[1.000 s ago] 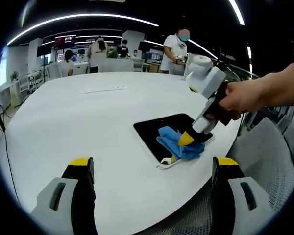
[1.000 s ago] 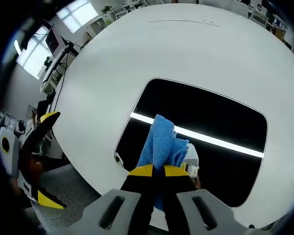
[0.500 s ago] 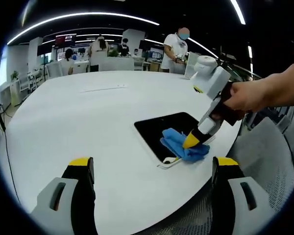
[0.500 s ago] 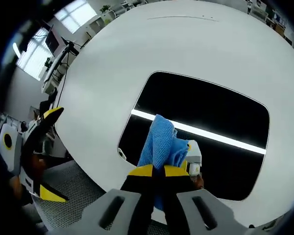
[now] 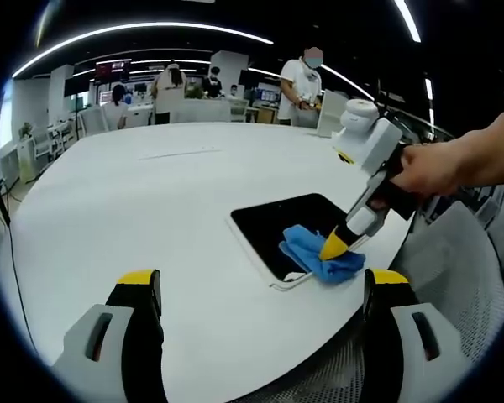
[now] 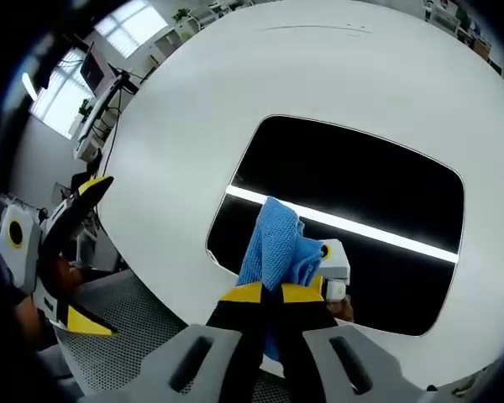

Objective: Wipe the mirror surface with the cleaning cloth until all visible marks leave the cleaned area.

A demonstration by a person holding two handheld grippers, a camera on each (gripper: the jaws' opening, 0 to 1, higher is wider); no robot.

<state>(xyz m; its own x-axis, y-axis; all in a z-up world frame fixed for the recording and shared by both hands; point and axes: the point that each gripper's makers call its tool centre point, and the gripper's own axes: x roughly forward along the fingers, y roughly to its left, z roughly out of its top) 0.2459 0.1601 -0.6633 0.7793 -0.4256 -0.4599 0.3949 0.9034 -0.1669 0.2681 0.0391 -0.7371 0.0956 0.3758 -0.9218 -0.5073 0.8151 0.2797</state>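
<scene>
On the round white table [image 5: 151, 193], the dark mirror [image 6: 353, 193] lies flat near the edge. The right hand-held gripper [image 6: 273, 292] pinches the blue cleaning cloth [image 6: 275, 248], pressing it against the mirror's near edge. The left hand-held gripper [image 5: 260, 281] hangs wide open, well apart.

My left gripper [image 5: 256, 290] shows grey jaws with black inner faces, yellow tips and a slot in each; my right gripper [image 6: 271, 293] matches, its white body under my bare hand [image 5: 420, 172].
</scene>
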